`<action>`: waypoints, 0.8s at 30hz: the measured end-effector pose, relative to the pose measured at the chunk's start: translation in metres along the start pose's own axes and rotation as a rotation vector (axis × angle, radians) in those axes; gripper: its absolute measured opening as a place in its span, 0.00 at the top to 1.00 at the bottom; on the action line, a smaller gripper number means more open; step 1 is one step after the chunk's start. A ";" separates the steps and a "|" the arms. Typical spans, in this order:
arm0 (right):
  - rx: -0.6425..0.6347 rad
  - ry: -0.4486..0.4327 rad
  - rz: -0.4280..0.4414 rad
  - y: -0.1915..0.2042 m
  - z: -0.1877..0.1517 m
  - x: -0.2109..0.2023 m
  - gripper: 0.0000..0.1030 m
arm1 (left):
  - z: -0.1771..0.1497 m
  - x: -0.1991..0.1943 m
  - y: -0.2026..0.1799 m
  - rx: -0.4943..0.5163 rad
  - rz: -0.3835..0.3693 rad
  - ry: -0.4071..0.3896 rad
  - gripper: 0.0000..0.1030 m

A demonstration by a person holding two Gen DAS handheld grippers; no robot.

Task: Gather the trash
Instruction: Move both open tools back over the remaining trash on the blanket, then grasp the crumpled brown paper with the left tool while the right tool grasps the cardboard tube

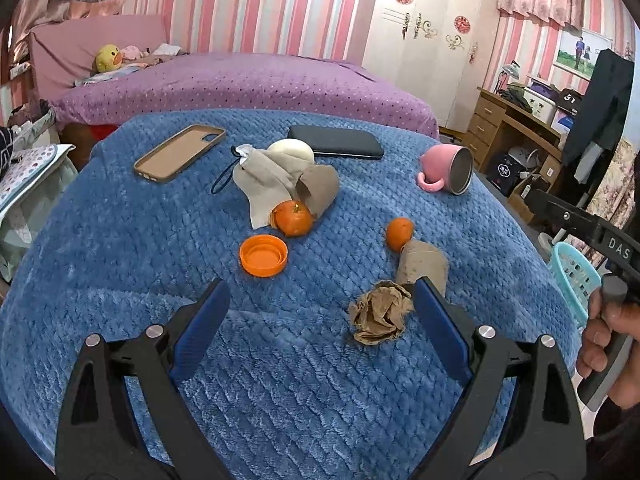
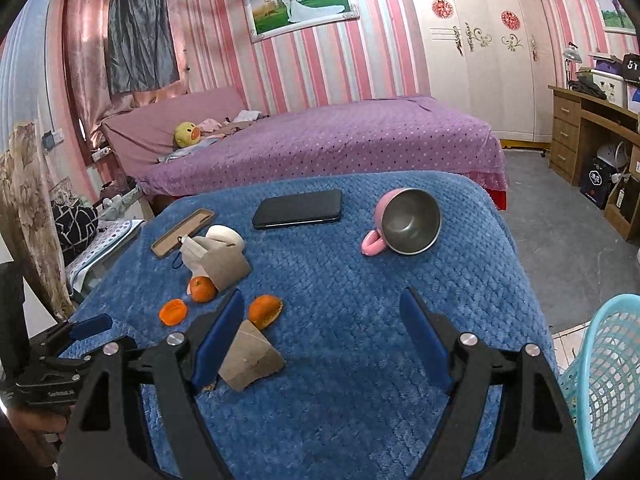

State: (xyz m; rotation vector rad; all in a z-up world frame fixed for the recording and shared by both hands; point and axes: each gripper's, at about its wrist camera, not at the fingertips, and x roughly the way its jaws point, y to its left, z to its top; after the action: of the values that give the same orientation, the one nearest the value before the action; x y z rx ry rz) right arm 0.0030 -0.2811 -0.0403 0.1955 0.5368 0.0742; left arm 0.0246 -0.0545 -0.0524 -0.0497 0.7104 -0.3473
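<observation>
a plush blue blanket (image 1: pixel 120 272) covers the table. both the left gripper (image 1: pixel 320 304) and right gripper (image 2: pixel 322 316) stand released, empty. the crumpled paper (image 1: pixel 378 312), just beside the left's right finger, may snag the pile or skid away.

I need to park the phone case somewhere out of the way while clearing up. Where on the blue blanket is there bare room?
Bare patches: the blanket near the camera, between the right gripper fingers, and the stretch between the black phone, pink mug and cardboard piece. Crowded: around the beige pouch, oranges, orange lid and crumpled paper.
</observation>
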 end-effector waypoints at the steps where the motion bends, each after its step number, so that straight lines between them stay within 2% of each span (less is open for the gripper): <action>1: -0.001 0.000 0.000 0.000 0.000 0.000 0.24 | 0.000 0.000 -0.002 0.004 -0.003 0.002 0.13; 6: 0.011 0.002 -0.008 -0.008 0.001 -0.003 0.23 | -0.003 0.004 -0.014 0.037 -0.001 0.011 0.13; 11: 0.014 0.004 -0.023 -0.020 0.001 -0.008 0.23 | -0.003 0.003 -0.019 0.000 -0.034 0.014 0.13; 14: 0.029 0.016 -0.032 -0.029 0.000 -0.008 0.23 | -0.004 0.006 -0.025 0.011 -0.037 0.016 0.13; 18: 0.042 0.015 -0.042 -0.035 -0.001 -0.011 0.23 | -0.008 0.017 -0.037 0.036 -0.033 0.045 0.13; 24: 0.035 0.029 -0.044 -0.037 -0.003 -0.010 0.23 | -0.017 0.040 -0.050 0.098 0.012 0.114 0.13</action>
State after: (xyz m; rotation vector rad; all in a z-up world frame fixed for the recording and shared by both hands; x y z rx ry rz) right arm -0.0058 -0.3179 -0.0452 0.2166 0.5711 0.0244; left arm 0.0273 -0.1138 -0.0828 0.0680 0.8046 -0.3751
